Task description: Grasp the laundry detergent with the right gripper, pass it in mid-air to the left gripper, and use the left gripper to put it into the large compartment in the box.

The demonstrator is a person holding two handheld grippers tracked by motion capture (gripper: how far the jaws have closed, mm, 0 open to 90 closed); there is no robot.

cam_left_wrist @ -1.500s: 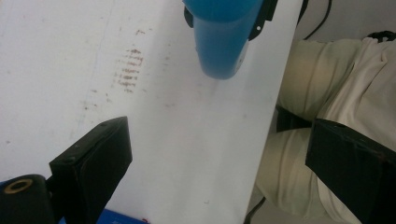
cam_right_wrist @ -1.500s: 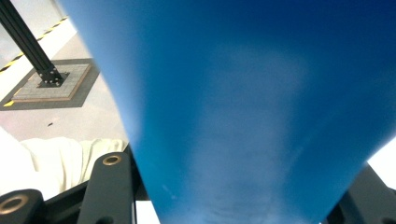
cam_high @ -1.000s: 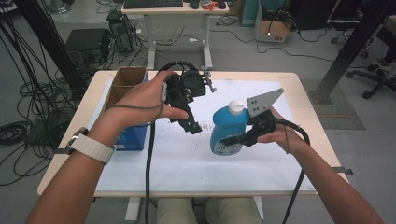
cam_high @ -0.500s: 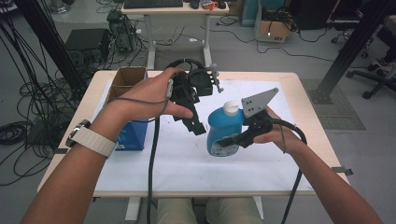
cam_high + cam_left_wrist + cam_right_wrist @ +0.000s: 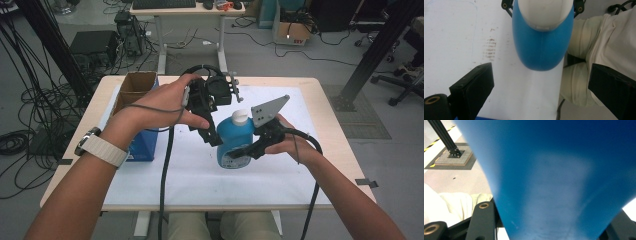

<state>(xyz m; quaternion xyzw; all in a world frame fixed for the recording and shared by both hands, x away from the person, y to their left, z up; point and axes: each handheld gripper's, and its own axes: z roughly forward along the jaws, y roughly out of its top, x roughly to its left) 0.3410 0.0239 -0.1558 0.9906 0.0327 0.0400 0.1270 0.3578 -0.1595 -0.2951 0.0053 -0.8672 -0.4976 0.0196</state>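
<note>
A blue bottle with a white cap is held upright over the white mat. My right gripper, with its grey plate on top, is shut on the bottle's body from the right. In the right gripper view the blue bottle sits between the two jaws. My left gripper hangs just left of the bottle's neck, pointing down. Its jaws are open, and in the left gripper view the bottle and cap lie ahead of the left gripper, untouched.
An open cardboard box and a blue box stand at the table's left side. Black cables trail from both grippers toward the table's near edge. The person's legs are below that edge.
The bottle and the right gripper have shifted slightly left, and the left gripper has edged right, so the gap between the left gripper and the bottle is smaller.
</note>
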